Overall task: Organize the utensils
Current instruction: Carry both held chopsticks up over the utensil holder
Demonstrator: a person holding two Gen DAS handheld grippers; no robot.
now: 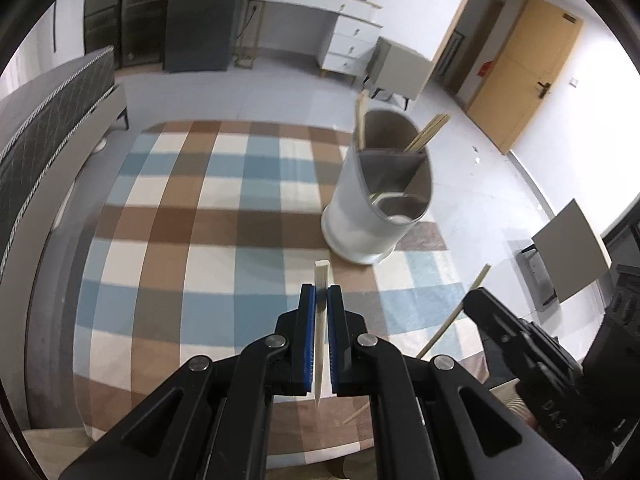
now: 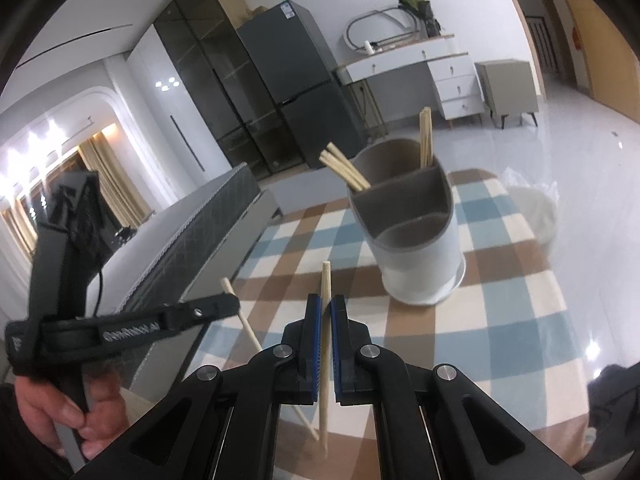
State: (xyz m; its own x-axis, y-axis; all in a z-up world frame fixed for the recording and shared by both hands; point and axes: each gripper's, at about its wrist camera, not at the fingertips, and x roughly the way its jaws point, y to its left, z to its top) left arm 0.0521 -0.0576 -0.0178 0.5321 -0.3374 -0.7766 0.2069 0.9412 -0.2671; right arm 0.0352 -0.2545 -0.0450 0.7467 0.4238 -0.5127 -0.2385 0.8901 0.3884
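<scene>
On the left, a person's hand [image 2: 60, 412] holds the left gripper [image 1: 321, 292]. Its jaws are closed tight on one chopstick [image 1: 321, 320]. The pale stick stands between the blue pads, and its flat end pokes out past the tips. It hangs above the checked cloth [image 1: 200, 240] that covers the counter.

Next, more to the right, is the right gripper [image 2: 326, 304]. Its jaws are also closed on a stick, a second chopstick [image 2: 325, 344]. This one runs between the pads too, with its top end sticking out in front and its lower end well behind the pads.

Further right stands the white utensil holder [image 1: 352, 224]. It sits upright on the cloth, well apart from both grippers. Inside it has grey walls that split it into parts. More chopsticks [image 2: 348, 172] lean out of the back part, some to one side and some to the other. Something pale lies in a front part, but it is too blurred to tell what it is.
</scene>
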